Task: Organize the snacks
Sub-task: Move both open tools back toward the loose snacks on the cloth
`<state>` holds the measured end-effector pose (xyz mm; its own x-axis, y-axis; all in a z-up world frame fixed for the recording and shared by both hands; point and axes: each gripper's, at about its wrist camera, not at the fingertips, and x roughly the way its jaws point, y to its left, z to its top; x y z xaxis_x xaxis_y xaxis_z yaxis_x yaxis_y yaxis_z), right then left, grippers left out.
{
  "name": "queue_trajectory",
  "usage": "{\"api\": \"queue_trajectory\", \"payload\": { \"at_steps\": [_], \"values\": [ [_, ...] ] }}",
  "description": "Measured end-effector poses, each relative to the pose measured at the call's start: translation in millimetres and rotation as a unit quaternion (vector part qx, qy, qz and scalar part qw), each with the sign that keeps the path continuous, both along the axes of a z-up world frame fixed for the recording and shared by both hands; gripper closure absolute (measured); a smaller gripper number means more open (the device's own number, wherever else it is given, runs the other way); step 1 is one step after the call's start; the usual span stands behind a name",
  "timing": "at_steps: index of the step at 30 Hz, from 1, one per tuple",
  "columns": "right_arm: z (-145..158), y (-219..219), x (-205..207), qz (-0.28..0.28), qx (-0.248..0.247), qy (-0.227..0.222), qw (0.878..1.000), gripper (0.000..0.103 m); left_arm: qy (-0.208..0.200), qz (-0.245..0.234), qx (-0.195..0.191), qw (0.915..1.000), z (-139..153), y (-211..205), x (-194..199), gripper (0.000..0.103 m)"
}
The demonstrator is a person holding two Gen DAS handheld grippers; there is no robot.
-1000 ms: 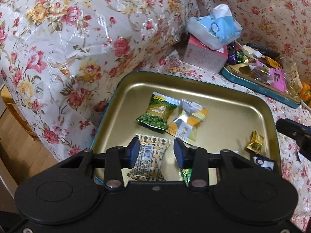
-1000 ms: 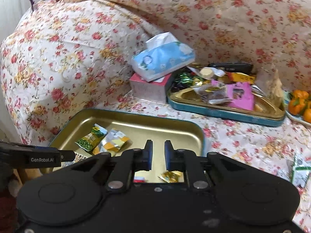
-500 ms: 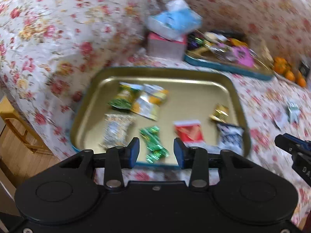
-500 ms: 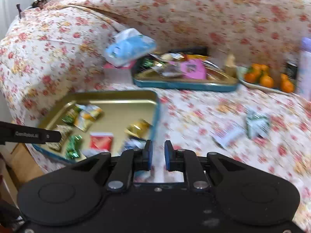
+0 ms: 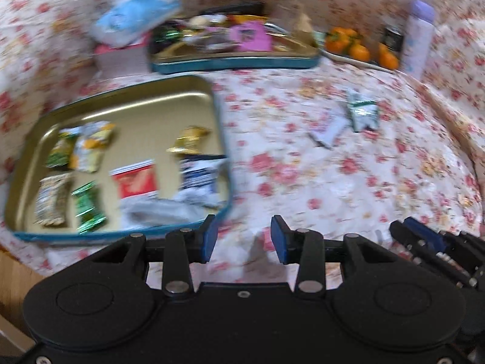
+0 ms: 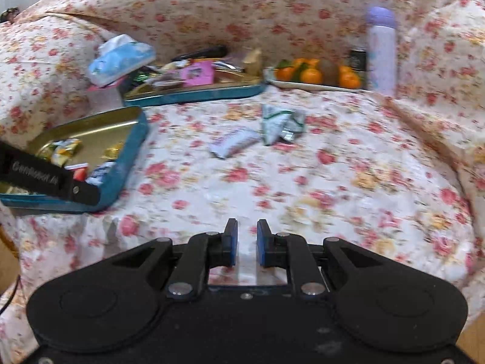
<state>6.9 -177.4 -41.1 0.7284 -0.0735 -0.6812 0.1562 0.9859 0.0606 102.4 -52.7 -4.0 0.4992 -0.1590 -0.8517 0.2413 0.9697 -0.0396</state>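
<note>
A gold tin tray with a teal rim lies at the left on the flowered cloth and holds several snack packets. It also shows in the right wrist view. Two loose packets lie on the cloth: a green-and-white one and a pale flat one. My left gripper is open and empty, just off the tray's near right corner. My right gripper is empty, its jaws a narrow gap apart, over the cloth's front edge; it shows in the left wrist view.
A second teal tray full of snacks stands at the back, next to a tissue pack on a pink box. A plate of oranges, a dark jar and a lilac bottle stand at the back right.
Both grippers have swung right and pulled back from the gold tray, bringing the cloth with the loose packets into view. The jaw openings look unchanged.
</note>
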Motion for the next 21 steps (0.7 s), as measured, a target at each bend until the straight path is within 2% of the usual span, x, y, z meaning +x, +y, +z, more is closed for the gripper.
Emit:
{"api": "queue_trajectory", "payload": {
  "at_steps": [6,11,21],
  "values": [
    [-3.9,-25.2,-10.2,-0.023,0.014,-0.008,1.0,0.087,-0.001,-0.032,-0.011,0.9994,-6.7,-40.3,15.7,0.054],
    [-2.8,-41.0,-3.3,-0.042,0.024,-0.017,0.999,0.083,0.004,-0.038,0.004,0.9993,-19.8,-66.9,37.6,0.054],
    [10.0,-67.6,50.4,-0.036,0.013,-0.033,0.999,0.075,0.022,-0.014,0.013,0.9996,-37.4,-73.2,65.4,0.054]
  ]
}}
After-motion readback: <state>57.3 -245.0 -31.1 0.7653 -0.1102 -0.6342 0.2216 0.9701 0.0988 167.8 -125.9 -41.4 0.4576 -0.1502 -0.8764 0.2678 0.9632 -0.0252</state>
